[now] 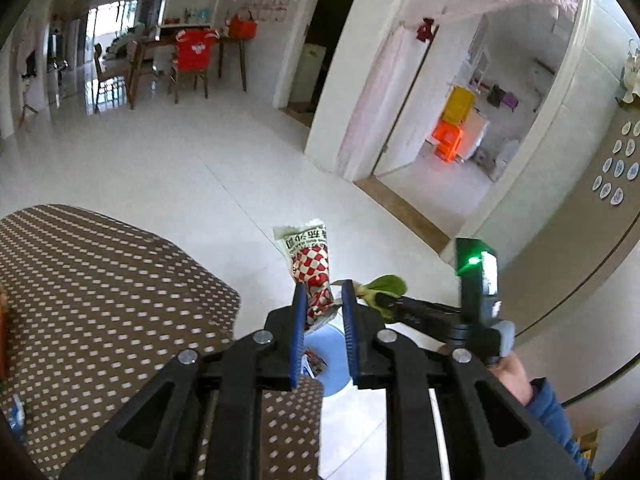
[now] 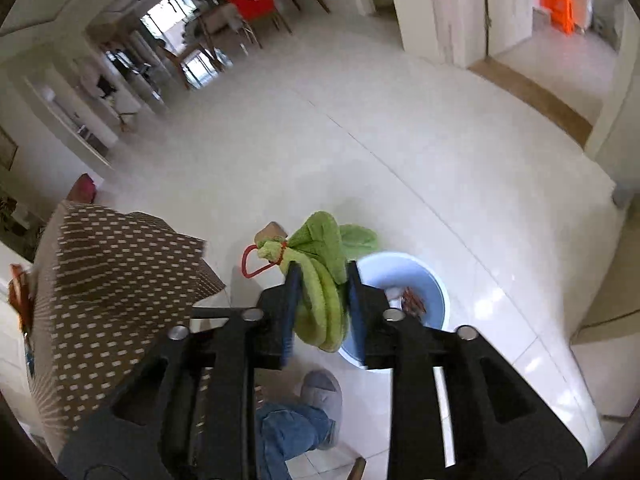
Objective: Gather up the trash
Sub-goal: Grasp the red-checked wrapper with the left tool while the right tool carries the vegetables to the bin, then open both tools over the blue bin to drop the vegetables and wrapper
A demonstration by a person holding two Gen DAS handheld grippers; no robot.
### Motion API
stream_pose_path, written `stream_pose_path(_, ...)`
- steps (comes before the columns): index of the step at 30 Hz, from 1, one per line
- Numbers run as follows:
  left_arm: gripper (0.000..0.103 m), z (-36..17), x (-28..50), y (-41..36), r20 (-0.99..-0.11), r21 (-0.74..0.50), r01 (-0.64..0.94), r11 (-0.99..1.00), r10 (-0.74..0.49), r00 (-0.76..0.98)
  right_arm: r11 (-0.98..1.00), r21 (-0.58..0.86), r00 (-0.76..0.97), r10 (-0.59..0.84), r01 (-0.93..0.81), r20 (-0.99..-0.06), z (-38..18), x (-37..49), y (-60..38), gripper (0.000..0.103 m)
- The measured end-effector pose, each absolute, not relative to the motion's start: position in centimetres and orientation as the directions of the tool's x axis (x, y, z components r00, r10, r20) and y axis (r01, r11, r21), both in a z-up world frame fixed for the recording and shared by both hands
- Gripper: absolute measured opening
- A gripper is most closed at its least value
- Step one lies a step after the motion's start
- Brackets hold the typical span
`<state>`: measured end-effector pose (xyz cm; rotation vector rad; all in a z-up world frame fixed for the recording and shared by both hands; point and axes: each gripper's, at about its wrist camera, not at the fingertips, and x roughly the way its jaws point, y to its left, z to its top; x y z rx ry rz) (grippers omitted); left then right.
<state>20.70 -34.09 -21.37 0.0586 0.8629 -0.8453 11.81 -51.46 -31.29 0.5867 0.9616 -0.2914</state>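
My left gripper holds a red-and-white checkered snack wrapper; the wrapper touches the left pad, with a gap to the right pad. It hangs above a light blue bin on the floor. My right gripper is shut on a green cloth with a red loop, just left of the blue bin, which has wrappers inside. The right gripper with the green cloth also shows in the left wrist view.
A table with a brown dotted cloth stands at the left, also in the right wrist view. White tiled floor stretches ahead to a dining table with chairs. A doorway opens at the right. The person's foot is below.
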Motion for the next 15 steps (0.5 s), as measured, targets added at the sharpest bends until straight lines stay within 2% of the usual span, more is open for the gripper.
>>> stream_pose_path(1, 0.017, -21.8, 20.9, -34.6, -0.695, -0.28, 0.678, 0.68, -0.631, 0.345, 0.8, 0.329, 0.54, 0.008, 0.501, -0.841, -31.8, 11.8, -51.8, 0.063)
stream_pose_path(2, 0.017, -22.2, 21.1, -35.3, -0.702, -0.282, 0.682, 0.675, -0.63, 0.333, 0.792, 0.329, 0.539, 0.001, 0.513, -0.842, -32.0, 11.7, -52.2, 0.071)
stream_pose_path(4, 0.017, -23.1, 21.2, -36.4, -0.717, -0.28, 0.691, 0.667, -0.624, 0.312, 0.771, 0.342, 0.54, -0.003, 0.537, -0.842, -32.4, 11.0, -53.0, 0.075)
stream_pose_path(5, 0.017, -23.5, 21.2, -36.9, -0.722, -0.278, 0.694, 0.664, -0.621, 0.305, 0.762, 0.338, 0.542, -0.02, 0.552, -0.84, -32.2, 10.5, -53.4, 0.084)
stream_pose_path(6, 0.017, -24.1, 21.3, -37.8, -0.732, -0.275, 0.699, 0.66, -0.615, 0.293, 0.752, 0.344, 0.554, -0.034, 0.563, -0.832, -31.9, 9.8, -53.8, 0.088)
stream_pose_path(9, 0.017, -25.8, 21.6, -39.5, -0.756, -0.274, 0.709, 0.65, -0.601, 0.259, 0.729, 0.364, 0.595, -0.073, 0.58, -0.801, -30.3, 8.1, -54.7, 0.093)
stream_pose_path(15, 0.017, -29.5, 22.5, -43.8, -0.811, -0.277, 0.724, 0.632, -0.558, 0.177, 0.709, 0.398, 0.667, -0.137, 0.582, -0.732, -26.2, 5.5, -56.6, 0.094)
